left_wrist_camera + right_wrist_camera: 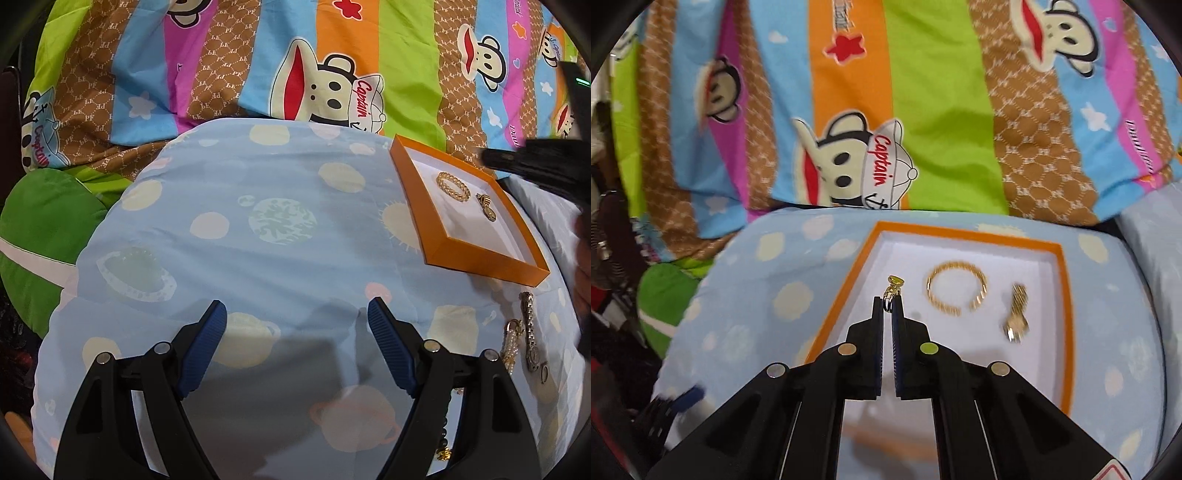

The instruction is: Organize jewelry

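Our right gripper (888, 308) has its two fingers pinched almost together, and between the tips we clamp a small gold ring (894, 287) with a yellowish top. It is held above the white inner floor of the orange box (1067, 295), over the left part of the box as the right wrist camera sees it. Whether the ring touches the lining we cannot tell.

Our left gripper (297, 314) has its blue-padded fingers (207, 343) spread wide, with nothing between them; they hover over the pale blue planet-print pillow (258, 258).

Inside the box we count two pieces lying flat: one gold bracelet (956, 291) curled in an open ring, and just beside it, to the right, one gold earring-like piece (1015, 314), blurred in the right view.

Outside the box, on the pillow near its close corner, the left view shows one slim watch (530, 332), one pearl-and-gold strand (511, 343) beside it, and one small ring (545, 373) by the watch face. Lower down, partly hidden behind the gripper's finger, lies a dark beaded strand (445, 432).

Behind the pillow lies one striped cartoon-monkey blanket (332, 55).
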